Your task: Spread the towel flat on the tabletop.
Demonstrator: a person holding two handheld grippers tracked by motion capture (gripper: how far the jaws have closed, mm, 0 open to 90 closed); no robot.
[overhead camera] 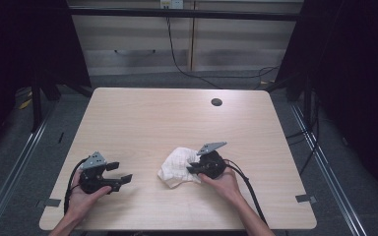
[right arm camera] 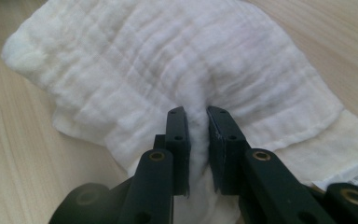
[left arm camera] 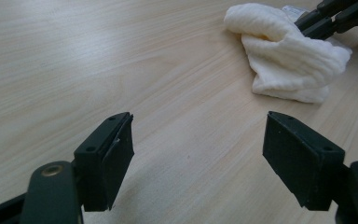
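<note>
One white cloth [overhead camera: 178, 166] and two grippers share the table [overhead camera: 142, 118]. Your left gripper [left arm camera: 198, 158] is near you, jaws wide apart, holding nothing. Your right gripper [right arm camera: 196, 140] pinches a ridge of cloth near the table's middle; the crumpled cloth extends away from your right gripper's jaws.

Care tag, print too small to read

A white label [right arm camera: 354, 179] sewn to the cloth [right arm camera: 168, 60], right of the jaws, bears illegible print.

One white cloth [overhead camera: 178, 166], two hand-held grippers, one table [overhead camera: 142, 118].
</note>
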